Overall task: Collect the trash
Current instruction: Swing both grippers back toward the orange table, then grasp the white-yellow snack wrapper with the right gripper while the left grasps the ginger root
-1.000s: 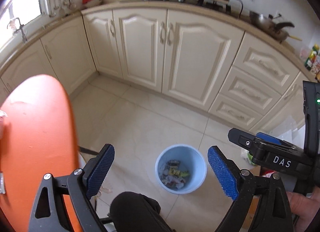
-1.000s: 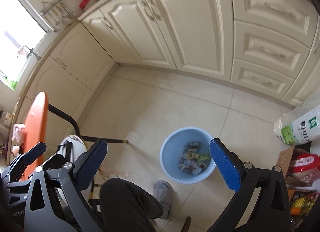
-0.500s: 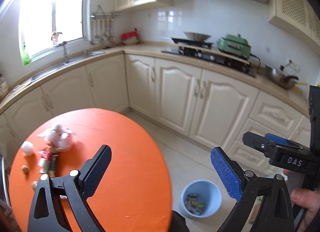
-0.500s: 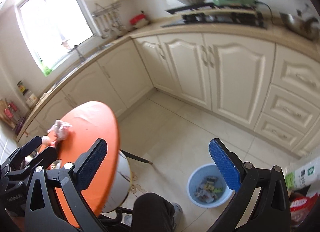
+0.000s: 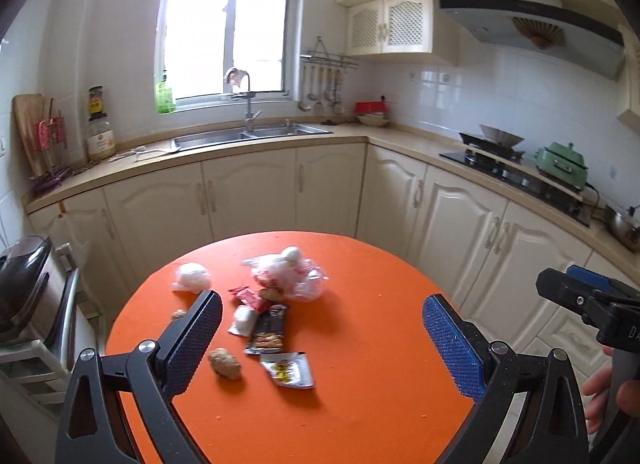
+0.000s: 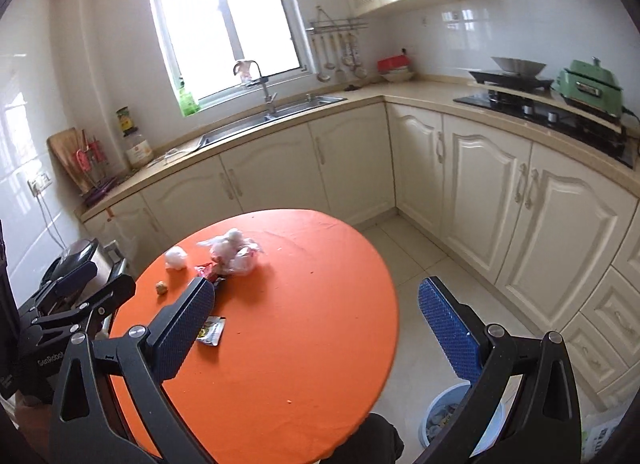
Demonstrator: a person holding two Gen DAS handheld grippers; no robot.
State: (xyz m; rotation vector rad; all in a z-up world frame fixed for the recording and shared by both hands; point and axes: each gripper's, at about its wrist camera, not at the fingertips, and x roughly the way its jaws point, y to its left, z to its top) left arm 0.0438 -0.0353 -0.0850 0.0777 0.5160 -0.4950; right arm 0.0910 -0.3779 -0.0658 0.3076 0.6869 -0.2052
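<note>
Left wrist view
Left gripper (image 5: 322, 338): fingers spread wide with nothing between them, held above the near half of the orange round table (image 5: 380, 344).
Trash ahead: a silver snack wrapper (image 5: 290, 369) lies just ahead, between the fingers; a dark wrapper (image 5: 269, 329) and a small white packet (image 5: 244, 320) lie beyond it.
Trash by the left finger: a brown crumpled lump (image 5: 225, 362) sits just beside the left pad (image 5: 192, 344); a smaller brown scrap (image 5: 179, 314) lies past that pad.
Trash farther off: a red wrapper (image 5: 246, 296), a clear plastic bag (image 5: 290, 276) and a white tissue ball (image 5: 192, 277) lie near the table's far side.
Open room: the orange surface to the right of the pile is bare up to the table's right edge.
Right gripper (image 5: 592, 304): seen at the right border, beyond the table's edge; whether it is spread or closed does not show here.

Right wrist view
Right gripper (image 6: 316, 326): fingers wide apart and empty; the left pad (image 6: 182, 328) is over the table, the right pad (image 6: 448, 330) over the tiled floor (image 6: 420, 256).
Table edge: the rim (image 6: 394, 328) curves between the two fingers.
Trash: all lies ahead and to the left, with the silver snack wrapper (image 6: 211, 330) just beside the left pad.
Blue bin (image 6: 440, 420): on the floor below the right finger, partly hidden by it, with trash inside.
Cabinets (image 6: 520, 204): they bound the floor ahead and to the right, well apart from the table.
</note>
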